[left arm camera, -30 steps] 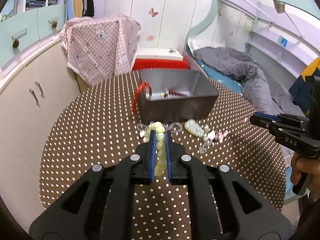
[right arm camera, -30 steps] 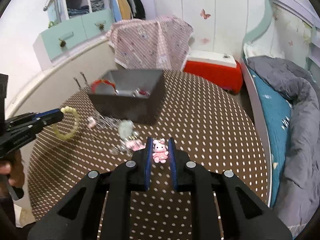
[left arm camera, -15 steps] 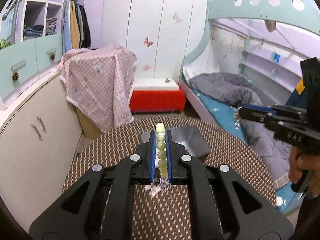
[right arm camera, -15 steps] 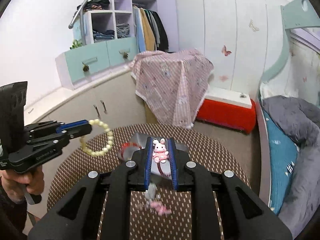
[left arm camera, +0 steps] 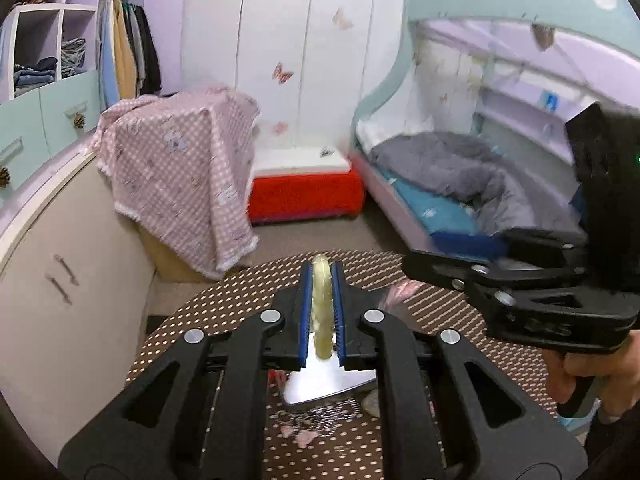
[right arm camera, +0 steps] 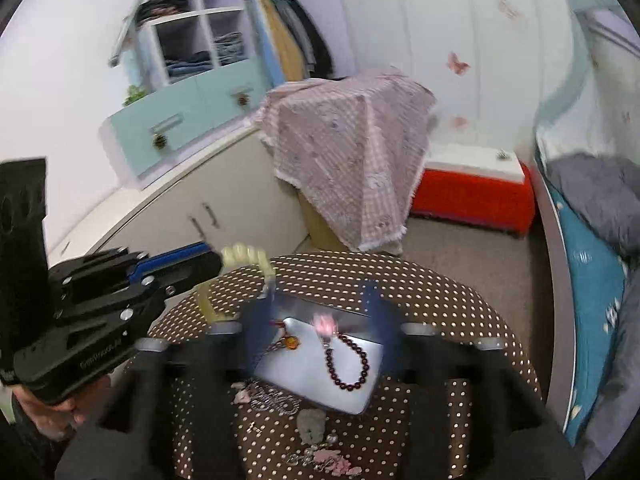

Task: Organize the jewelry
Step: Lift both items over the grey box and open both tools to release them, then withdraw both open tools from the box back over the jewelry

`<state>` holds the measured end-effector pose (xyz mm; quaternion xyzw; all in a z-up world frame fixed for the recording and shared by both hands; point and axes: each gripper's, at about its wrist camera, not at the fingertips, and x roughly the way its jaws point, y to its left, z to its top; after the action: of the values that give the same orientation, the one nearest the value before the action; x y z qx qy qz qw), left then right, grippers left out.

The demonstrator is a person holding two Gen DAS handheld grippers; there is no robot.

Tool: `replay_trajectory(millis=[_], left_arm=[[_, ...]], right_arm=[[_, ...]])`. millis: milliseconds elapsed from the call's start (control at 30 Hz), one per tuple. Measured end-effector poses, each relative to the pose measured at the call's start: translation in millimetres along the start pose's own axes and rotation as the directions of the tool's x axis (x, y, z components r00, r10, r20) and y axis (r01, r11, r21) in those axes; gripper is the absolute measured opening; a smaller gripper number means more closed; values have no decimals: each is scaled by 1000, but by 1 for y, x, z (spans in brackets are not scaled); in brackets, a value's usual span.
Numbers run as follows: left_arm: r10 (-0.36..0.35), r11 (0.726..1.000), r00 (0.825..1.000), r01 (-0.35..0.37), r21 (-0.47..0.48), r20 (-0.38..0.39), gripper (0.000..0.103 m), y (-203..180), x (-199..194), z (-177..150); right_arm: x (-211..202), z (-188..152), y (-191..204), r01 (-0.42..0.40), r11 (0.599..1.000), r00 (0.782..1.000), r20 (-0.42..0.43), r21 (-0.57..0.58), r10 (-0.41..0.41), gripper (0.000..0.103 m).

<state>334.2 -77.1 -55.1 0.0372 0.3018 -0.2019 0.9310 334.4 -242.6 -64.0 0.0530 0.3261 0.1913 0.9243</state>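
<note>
My left gripper (left arm camera: 321,312) is shut on a pale yellow-green bead bracelet (left arm camera: 322,308), held above the grey metal box (left arm camera: 320,388). In the right wrist view the bracelet (right arm camera: 248,258) hangs from the left gripper's fingers (right arm camera: 180,268). My right gripper (right arm camera: 320,320) is blurred by motion with its jaws spread wide above the box (right arm camera: 280,368). A pink bunny charm (right arm camera: 325,326) is blurred in the air over the box. A dark red bead bracelet (right arm camera: 348,364) and an amber piece (right arm camera: 291,343) lie inside the box.
The box stands on a round brown polka-dot table (right arm camera: 460,328). Loose jewelry lies in front of it: silver rings (right arm camera: 276,398), a pale grey piece (right arm camera: 312,426), pink pieces (right arm camera: 336,460). A bed (right arm camera: 592,264), a red chest (right arm camera: 472,196) and cabinets (right arm camera: 224,208) surround the table.
Both grippers rose and tilted down over the box. The right gripper's jaws opened and the pink bunny charm left them. The left gripper still holds the bead bracelet.
</note>
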Motion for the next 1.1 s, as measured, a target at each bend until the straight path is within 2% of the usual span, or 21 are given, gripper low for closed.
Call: replay_trajectory(millis=[33, 67, 100, 133, 167, 300, 867, 1100], left_arm=[[20, 1000, 1000, -20, -7, 2, 68, 2, -1, 0], [80, 996, 996, -79, -32, 27, 82, 7, -5, -1], [103, 994, 993, -101, -48, 53, 94, 11, -9, -2], [91, 994, 992, -85, -69, 90, 94, 17, -17, -3], [81, 994, 992, -72, -87, 96, 94, 22, -21, -3], [132, 988, 982, -119, -100, 132, 95, 32, -39, -4], [183, 973, 969, -154, -173, 168, 96, 38, -75, -23], [203, 969, 964, -173, -175, 171, 96, 41, -84, -36]], right_arm=[[0, -1, -4, 6, 1000, 1000, 10, 18, -6, 96], [-3, -1, -8, 0, 999, 1000, 25, 42, -1, 96], [-6, -1, -12, -1, 998, 1000, 31, 65, -1, 96], [-8, -1, -15, 10, 997, 999, 35, 81, -13, 96], [-12, -1, -19, 34, 995, 998, 42, 92, -38, 96], [-21, -1, -25, 66, 990, 996, 51, 127, -73, 96], [-54, -3, -9, 87, 992, 989, 115, 96, -98, 96], [-67, -10, -5, 105, 990, 984, 133, 93, -117, 96]])
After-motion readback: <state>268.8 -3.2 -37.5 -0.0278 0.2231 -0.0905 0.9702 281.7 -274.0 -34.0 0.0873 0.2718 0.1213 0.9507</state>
